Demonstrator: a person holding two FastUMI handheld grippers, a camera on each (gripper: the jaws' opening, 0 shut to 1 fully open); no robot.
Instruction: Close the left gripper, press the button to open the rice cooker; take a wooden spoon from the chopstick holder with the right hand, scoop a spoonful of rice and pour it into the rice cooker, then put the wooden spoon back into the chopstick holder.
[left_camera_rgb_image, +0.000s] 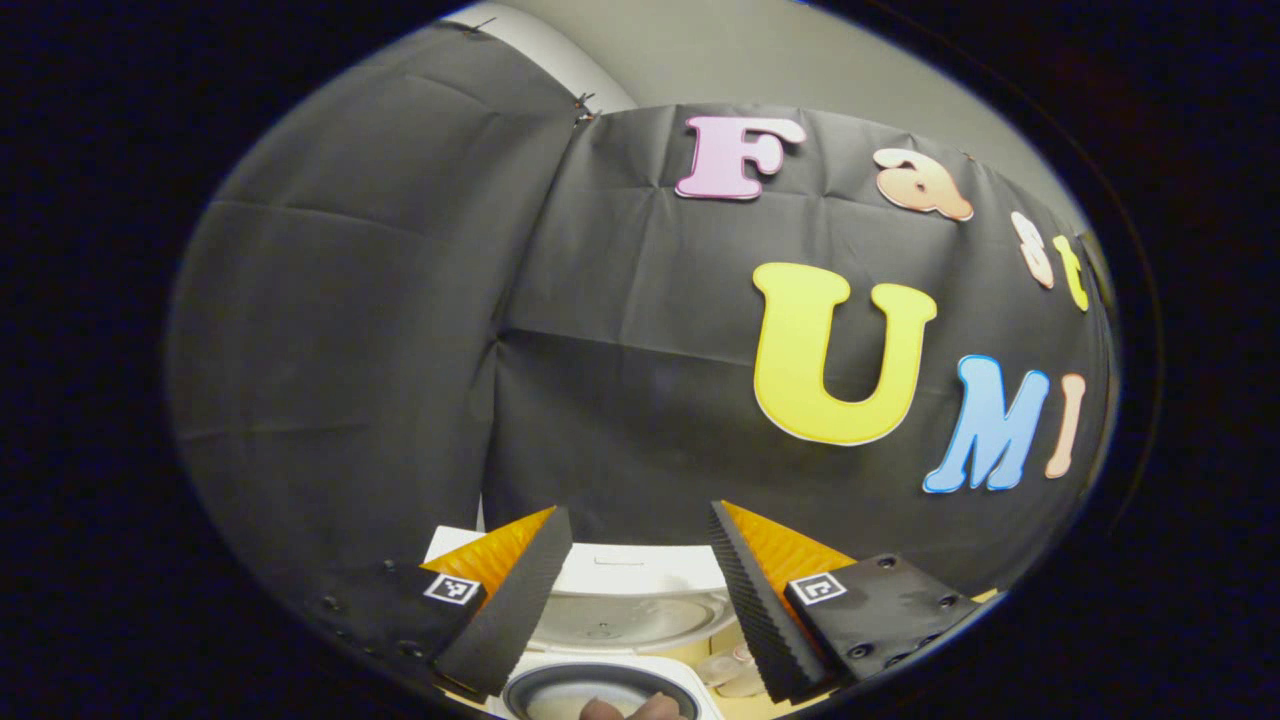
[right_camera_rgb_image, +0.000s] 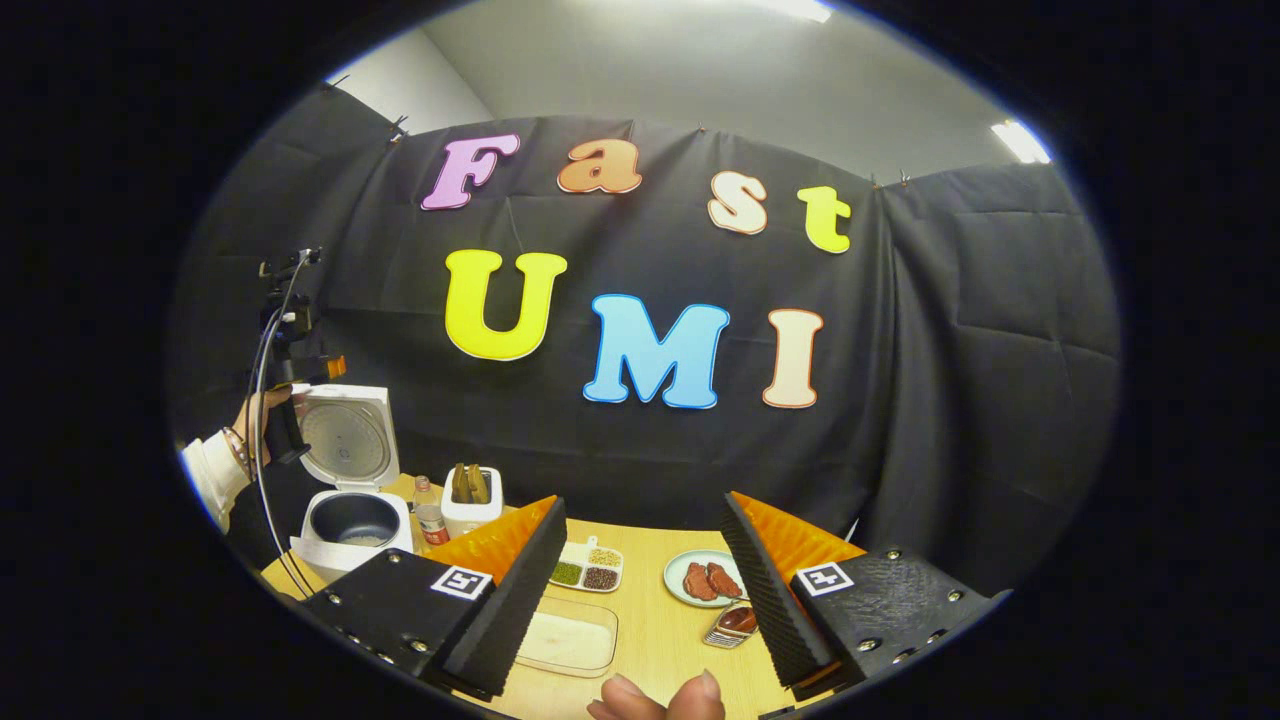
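- Hovering above table (right_camera_rgb_image: 660, 640): right gripper (right_camera_rgb_image: 645, 590), jaws wide apart, nothing held.
- Rice cooker (right_camera_rgb_image: 350, 525) lid up, far left of it; chopstick holder (right_camera_rgb_image: 472, 508) just beside cooker.
- Left gripper (left_camera_rgb_image: 640, 600) spread wide, empty, above open cooker.
- No readable labels.

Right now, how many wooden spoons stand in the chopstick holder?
2, side by side in the chopstick holder right of the open rice cooker: left wooden spoon, right wooden spoon. More may hide inside.
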